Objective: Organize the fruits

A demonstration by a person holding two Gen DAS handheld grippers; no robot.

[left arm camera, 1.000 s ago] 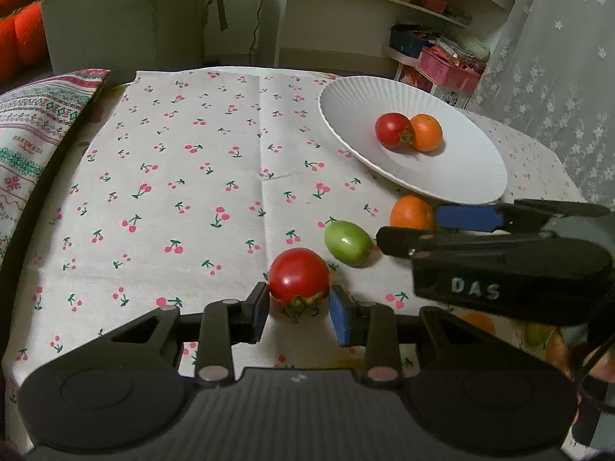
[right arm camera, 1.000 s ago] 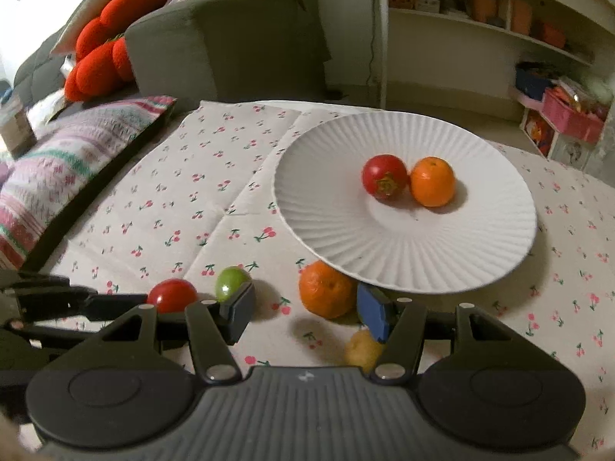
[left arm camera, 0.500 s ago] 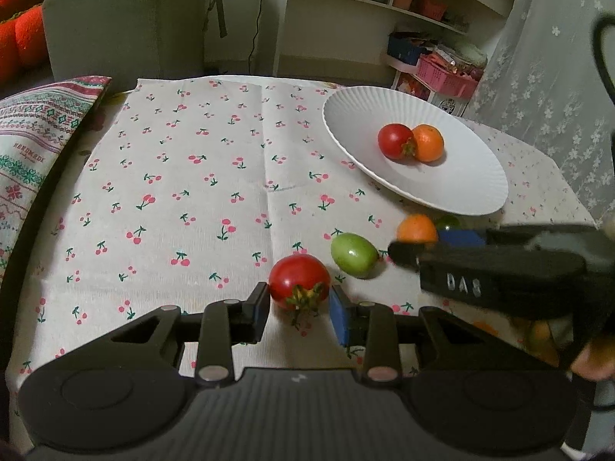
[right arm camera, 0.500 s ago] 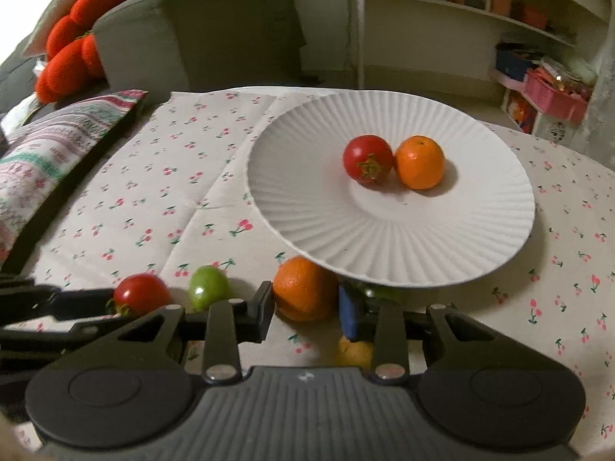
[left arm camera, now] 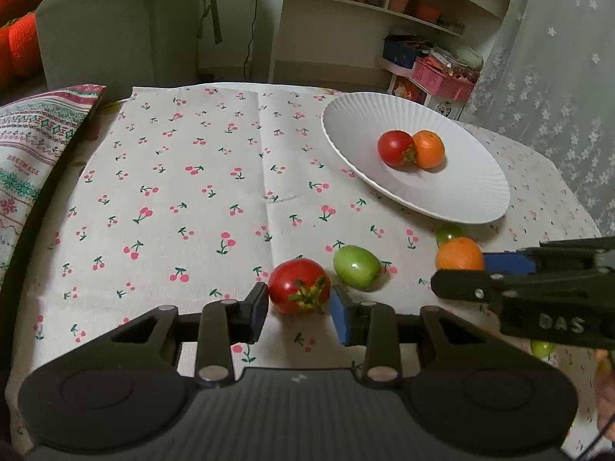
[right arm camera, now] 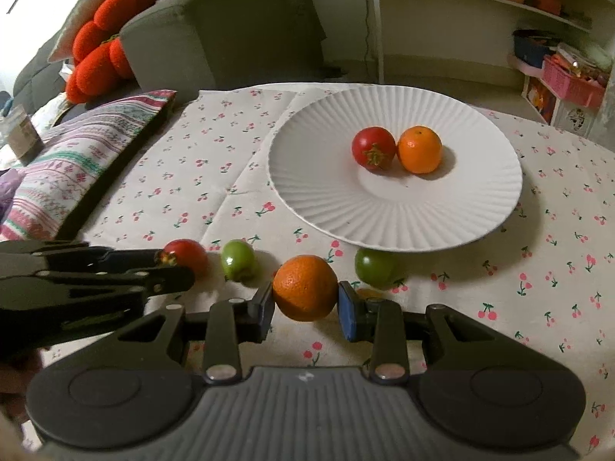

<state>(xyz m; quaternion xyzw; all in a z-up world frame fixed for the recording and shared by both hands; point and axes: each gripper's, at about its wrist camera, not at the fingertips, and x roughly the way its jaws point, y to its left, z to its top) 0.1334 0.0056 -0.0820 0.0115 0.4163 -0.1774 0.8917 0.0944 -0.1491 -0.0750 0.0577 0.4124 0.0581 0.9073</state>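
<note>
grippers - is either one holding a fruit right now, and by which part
Both are. The left gripper clamps the red tomato by its sides; the right gripper clamps the orange across its middle.

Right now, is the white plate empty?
No. The white plate holds a red tomato and an orange, touching.

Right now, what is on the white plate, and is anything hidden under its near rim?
On the white plate sit a red tomato and an orange, touching. A green tomato lies partly beneath the rim; anything farther under is hidden.

"DAS" on the right tool [left arm camera: 457, 265]
</note>
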